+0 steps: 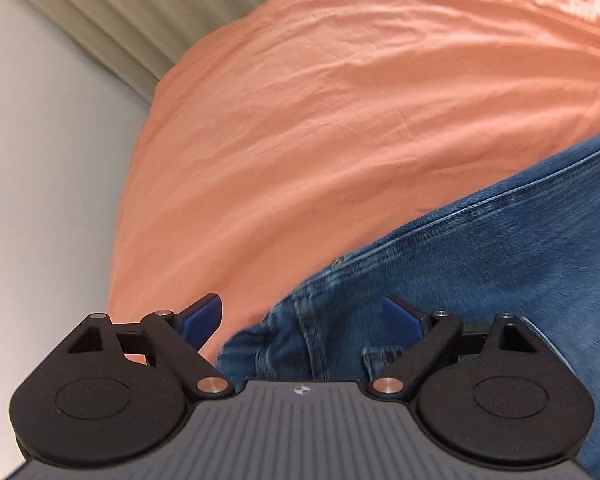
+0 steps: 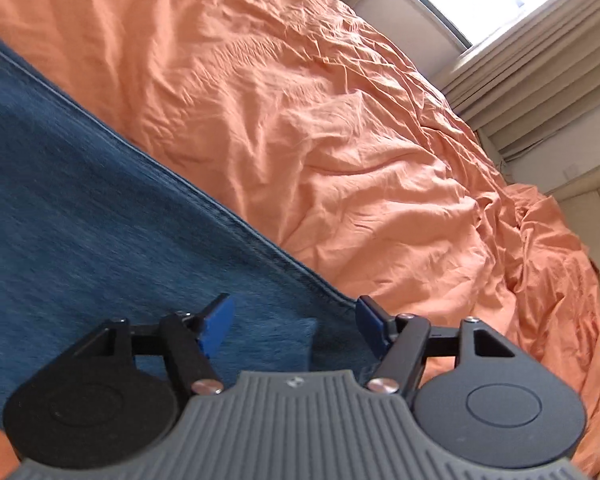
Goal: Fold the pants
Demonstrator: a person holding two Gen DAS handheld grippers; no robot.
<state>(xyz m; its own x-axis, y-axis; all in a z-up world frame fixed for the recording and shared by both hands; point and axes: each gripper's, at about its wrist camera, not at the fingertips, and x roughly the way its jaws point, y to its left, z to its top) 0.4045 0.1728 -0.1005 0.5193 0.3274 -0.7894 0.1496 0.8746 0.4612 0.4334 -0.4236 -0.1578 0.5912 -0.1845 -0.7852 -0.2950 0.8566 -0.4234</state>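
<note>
Blue denim pants [image 1: 480, 264] lie on the orange wrinkled bedsheet [image 1: 340, 120], under my left gripper [image 1: 302, 316] and right gripper [image 2: 296, 320], both released. Probably one fold laid; more remain.

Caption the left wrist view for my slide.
Open left gripper above blue denim pants on an orange bedsheet.

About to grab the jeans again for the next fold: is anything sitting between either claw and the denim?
Nothing visible is in the way. The left claw is open over the jeans near a belt loop, and the right claw is open over plain denim by the seam. Around them lies only the orange bedcover.
</note>
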